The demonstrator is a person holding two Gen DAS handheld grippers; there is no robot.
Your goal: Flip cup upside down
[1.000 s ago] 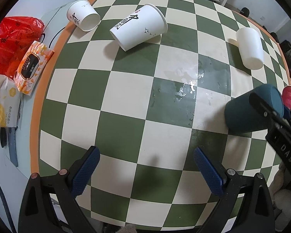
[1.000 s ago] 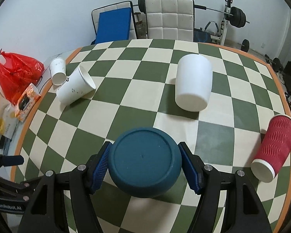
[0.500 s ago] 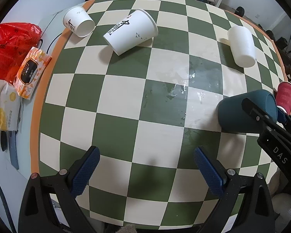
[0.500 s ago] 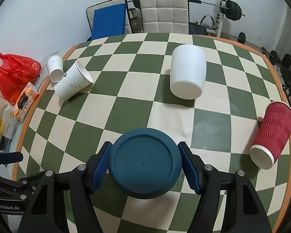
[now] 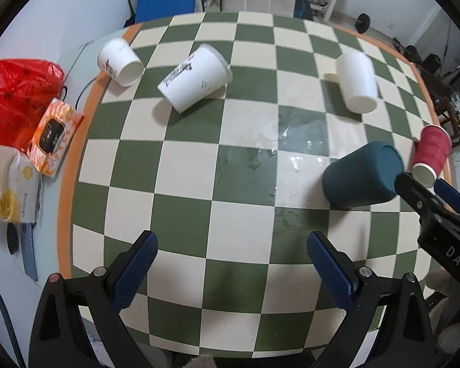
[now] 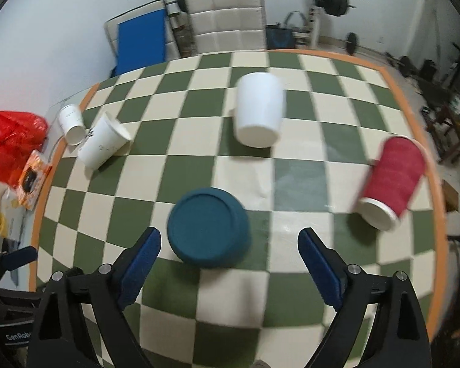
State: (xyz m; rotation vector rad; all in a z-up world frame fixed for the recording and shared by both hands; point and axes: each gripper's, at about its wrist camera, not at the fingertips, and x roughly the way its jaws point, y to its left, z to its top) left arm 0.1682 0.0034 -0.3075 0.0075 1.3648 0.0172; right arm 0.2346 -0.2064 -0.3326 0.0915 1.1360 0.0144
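A dark teal cup (image 6: 208,227) stands upside down, base up, on the green and cream checkered table (image 6: 174,171). My right gripper (image 6: 230,245) is open, its blue pads apart and just behind the cup, touching nothing. In the left wrist view the teal cup (image 5: 362,174) sits at the right with the right gripper's fingers (image 5: 414,190) close beside it. My left gripper (image 5: 230,257) is open and empty over the table's near edge.
Several cups lie on their sides: a red ribbed one (image 6: 392,178), a plain white one (image 6: 259,113), a printed white one (image 5: 196,76) and a small white one (image 5: 119,61). A red bag (image 5: 18,98) and snack packets (image 5: 55,135) lie left. A wet patch (image 5: 276,156) shines mid-table.
My right gripper has opened, let go of the teal cup and drawn back from it. The cup now stands alone, base up. The left gripper stays open.
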